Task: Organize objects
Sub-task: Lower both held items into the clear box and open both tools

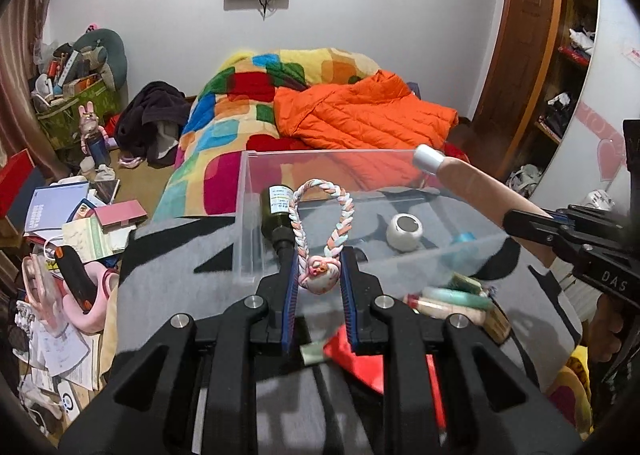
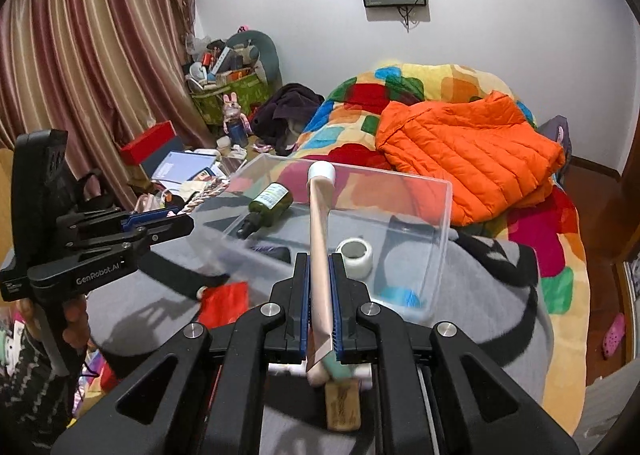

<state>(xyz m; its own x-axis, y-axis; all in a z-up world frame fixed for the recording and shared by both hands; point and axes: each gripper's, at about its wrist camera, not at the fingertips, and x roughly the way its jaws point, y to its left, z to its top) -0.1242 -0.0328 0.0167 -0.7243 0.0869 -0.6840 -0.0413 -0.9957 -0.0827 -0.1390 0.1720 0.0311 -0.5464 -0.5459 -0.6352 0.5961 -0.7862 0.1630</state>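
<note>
Braided pastel keychain (image 1: 320,239) with a pink charm pinched between the nearly closed left gripper (image 1: 319,275), loop standing upright above the near wall of the clear plastic bin (image 1: 256,175). Beige tube with a white cap (image 2: 320,247) clamped in the fully closed right gripper (image 2: 320,295), cap end angled up over the bin. Inside the bin: dark green bottle (image 2: 268,207) lying down, tape roll (image 2: 356,251). Both grippers tilted downward, side by side over the grey blanket (image 1: 180,255).

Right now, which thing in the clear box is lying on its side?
The dark green bottle, tipped over at the clear box's left; the white tape roll sits upright.
</note>
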